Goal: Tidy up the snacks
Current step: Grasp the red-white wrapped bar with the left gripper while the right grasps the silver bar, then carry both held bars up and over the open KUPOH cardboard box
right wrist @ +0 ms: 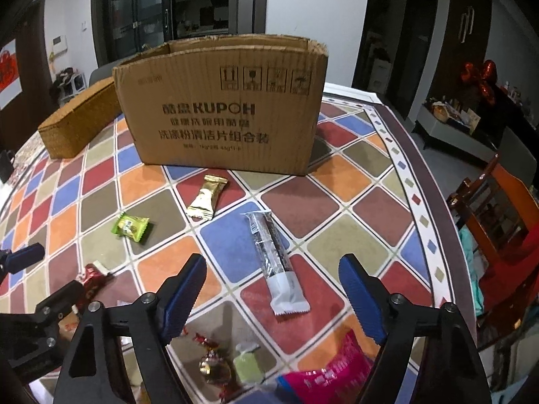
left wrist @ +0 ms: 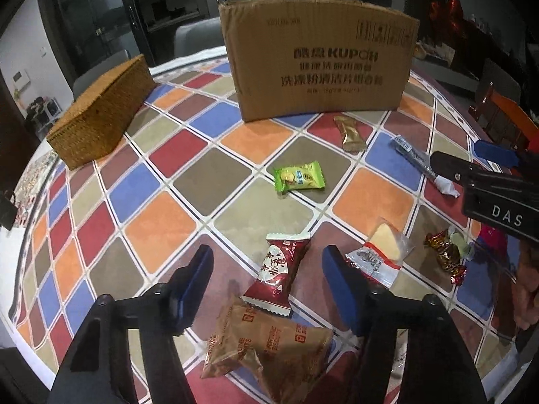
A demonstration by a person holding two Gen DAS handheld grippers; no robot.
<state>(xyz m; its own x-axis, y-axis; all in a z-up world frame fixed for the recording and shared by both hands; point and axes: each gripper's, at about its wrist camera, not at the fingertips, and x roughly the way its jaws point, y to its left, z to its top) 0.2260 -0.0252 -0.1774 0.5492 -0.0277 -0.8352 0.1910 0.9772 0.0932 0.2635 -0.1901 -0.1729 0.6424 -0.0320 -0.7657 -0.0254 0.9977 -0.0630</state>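
Observation:
Several wrapped snacks lie on the checkered tablecloth (left wrist: 188,185) before an open cardboard box (left wrist: 316,57). My left gripper (left wrist: 267,281) is open and empty, its fingers on either side of a red packet (left wrist: 278,271), with a brown biscuit packet (left wrist: 269,346) just below. A white packet (left wrist: 377,252), a foil candy (left wrist: 444,256), a green packet (left wrist: 298,178) and a gold bar (left wrist: 350,133) lie around. My right gripper (right wrist: 273,294) is open and empty over a long dark-and-white stick packet (right wrist: 274,259). A pink packet (right wrist: 330,370) lies under it.
A woven basket (left wrist: 101,114) stands at the back left, also in the right wrist view (right wrist: 81,121). The box (right wrist: 225,107) is open at the top. A wooden chair (right wrist: 495,215) stands off the table's right edge. The right gripper shows at the left wrist view's right edge (left wrist: 495,185).

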